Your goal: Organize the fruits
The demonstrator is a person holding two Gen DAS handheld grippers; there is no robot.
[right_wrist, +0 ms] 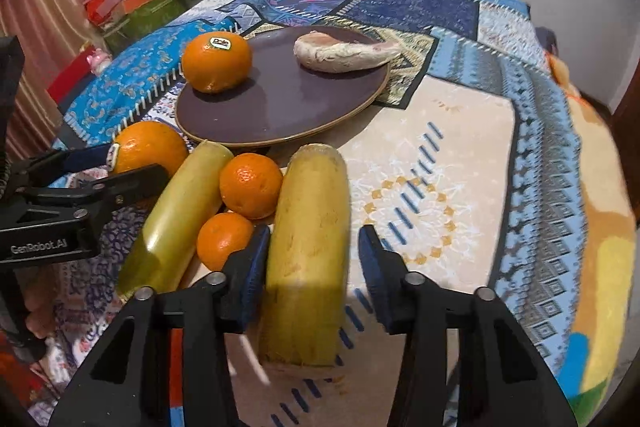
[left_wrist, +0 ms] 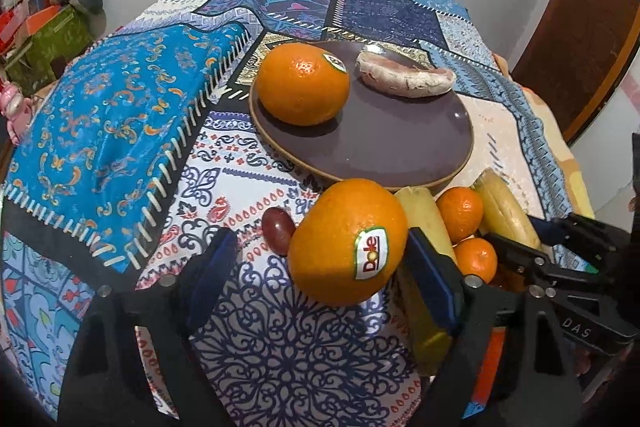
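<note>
Four round orange fruits are in sight, counted across the two wrist views: two large oranges with Dole stickers and two smaller mandarins. One large orange [left_wrist: 303,83] sits on the left part of the dark purple plate [left_wrist: 384,151], which rests on the patchwork cloth [left_wrist: 120,131] covering the table; the only other thing on the plate is a pale, mottled sweet potato [left_wrist: 405,74] lying near its far rim. The second stickered orange [left_wrist: 347,241] is off the plate, just in front of its near edge, standing between the spread fingers of the left gripper [left_wrist: 320,267]; its right pad is against or just beside the fruit, the left pad stands clear of it, so nothing is clamped. A single red grape [left_wrist: 278,229] lies touching that orange on its left side. To the right are two yellow bananas: the left banana [right_wrist: 176,215] and the right banana [right_wrist: 308,247], both pointing toward the plate, with the two mandarins wedged between them, the upper mandarin [right_wrist: 251,185] nearer the plate and the lower mandarin [right_wrist: 224,241] closer to the camera. The right gripper [right_wrist: 316,259] straddles the right banana with its jaws wide; the left pad sits just beside the peel, the right pad is apart from it, and it holds nothing.
</note>
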